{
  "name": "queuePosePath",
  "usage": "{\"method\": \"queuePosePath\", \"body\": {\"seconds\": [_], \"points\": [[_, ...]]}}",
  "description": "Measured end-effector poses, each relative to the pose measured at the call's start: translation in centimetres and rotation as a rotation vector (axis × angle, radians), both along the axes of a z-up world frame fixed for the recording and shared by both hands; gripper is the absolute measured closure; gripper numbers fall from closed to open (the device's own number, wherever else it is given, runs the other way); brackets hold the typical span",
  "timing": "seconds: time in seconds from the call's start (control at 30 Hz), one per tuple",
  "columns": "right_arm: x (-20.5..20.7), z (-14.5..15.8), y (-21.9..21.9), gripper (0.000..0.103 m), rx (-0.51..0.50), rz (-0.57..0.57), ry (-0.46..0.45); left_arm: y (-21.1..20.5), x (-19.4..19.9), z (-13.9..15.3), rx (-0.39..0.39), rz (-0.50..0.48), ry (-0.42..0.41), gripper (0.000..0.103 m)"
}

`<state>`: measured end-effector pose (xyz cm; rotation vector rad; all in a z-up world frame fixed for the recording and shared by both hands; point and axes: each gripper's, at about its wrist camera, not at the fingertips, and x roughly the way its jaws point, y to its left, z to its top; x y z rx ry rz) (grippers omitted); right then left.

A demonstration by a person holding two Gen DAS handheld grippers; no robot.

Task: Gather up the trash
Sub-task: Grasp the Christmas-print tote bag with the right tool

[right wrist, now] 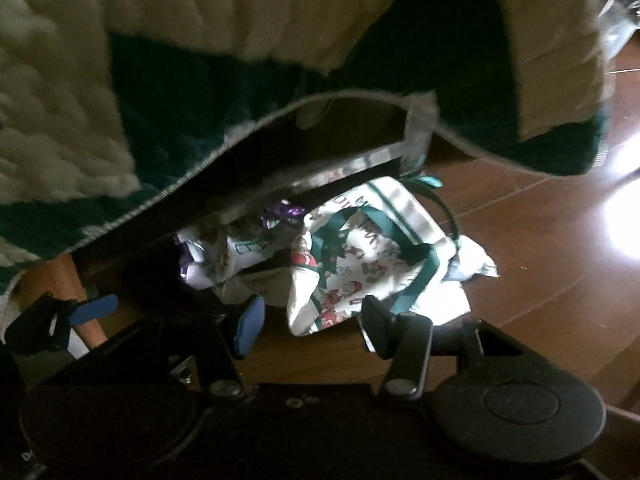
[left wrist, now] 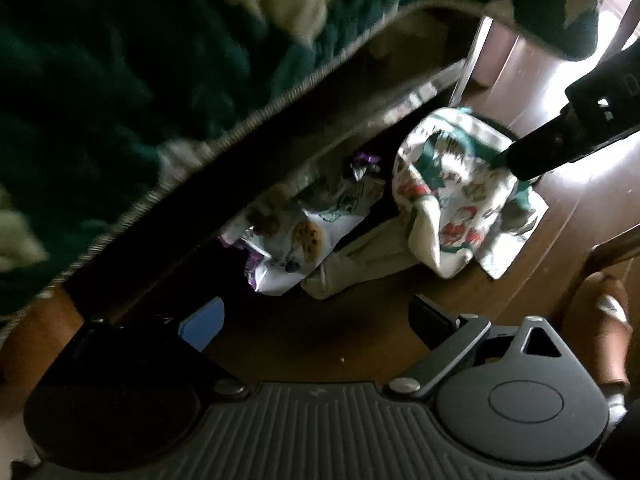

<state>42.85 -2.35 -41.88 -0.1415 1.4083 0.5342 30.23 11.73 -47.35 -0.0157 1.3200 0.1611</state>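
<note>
A white cookie wrapper (left wrist: 288, 248) with purple edges lies on the wood floor under the bed's edge, a crumpled purple foil wrapper (left wrist: 364, 164) behind it. Right of them slumps a printed tote bag (left wrist: 448, 184) with green handles. My left gripper (left wrist: 316, 320) hangs open above the floor in front of the wrapper, nothing between its fingers. The right gripper's black body (left wrist: 576, 120) reaches in over the bag. In the right wrist view my right gripper (right wrist: 314, 326) stands open above the tote bag's (right wrist: 360, 256) near corner, the cookie wrapper (right wrist: 212, 256) to its left.
A green and cream blanket (left wrist: 120, 80) overhangs the bed and shades the wrappers. A beige cloth (left wrist: 360, 264) lies between wrapper and bag. A wooden bed leg (right wrist: 60, 276) stands at the left, a brown chair (left wrist: 600, 320) at the right. Bare floor (right wrist: 540, 240) spreads right of the bag.
</note>
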Motion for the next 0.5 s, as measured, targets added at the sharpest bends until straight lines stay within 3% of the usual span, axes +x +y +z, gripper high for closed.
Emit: {"method": "queuePosePath", "body": {"seconds": [0.17,0.37,0.5], "points": [[0.8,-4.1,1.2,0.050,0.001,0.022,0.023,0.1,0.8,-3.2,-0.032,-0.010,0.005,0.010],[1.7,-8.4,2.5,0.051,-0.011,-0.008,0.062,-2.8,1.3,-6.0,-0.009,-0.209,0.008,0.021],[2.0,-10.5,3.6,0.052,-0.032,-0.003,0.077,-3.9,1.8,-7.0,0.001,-0.269,0.010,0.025]]}}
